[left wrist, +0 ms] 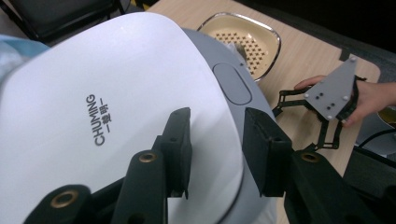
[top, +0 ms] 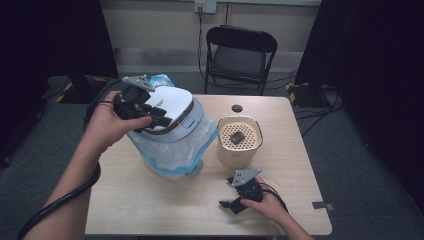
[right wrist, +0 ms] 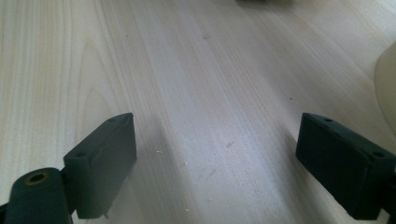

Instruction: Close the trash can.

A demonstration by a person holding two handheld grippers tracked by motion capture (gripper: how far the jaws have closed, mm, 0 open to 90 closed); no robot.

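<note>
Two grippers are working over one wooden table (top: 150, 210), and we are taking things from largest down. Biggest is the bin (top: 172, 150), standing left of centre with a blue-white liner (top: 200, 145) bulging out under its white lid (left wrist: 116, 93). We are holding the left gripper (left wrist: 217, 144) at the lid's near edge, its jaws partly parted astride the rim; whether they are actually pinching it we cannot tell. We judge the lid to be stiff, light, glossy plastic, likely slippery, so the rim is the place to grip; the liner is thin and soft and will be tearing easily. Just right of the bin a cream pot (top: 239, 145) is standing, with a perforated top and a small dark object (top: 237, 137) lying on it. Nearer us, the right gripper (right wrist: 215, 163) is resting low over bare wood, jaws spread wide and holding nothing. Smallest, grey lettering on the lid is reading "CHUMING", with tiny characters beside it too small to read.
</note>
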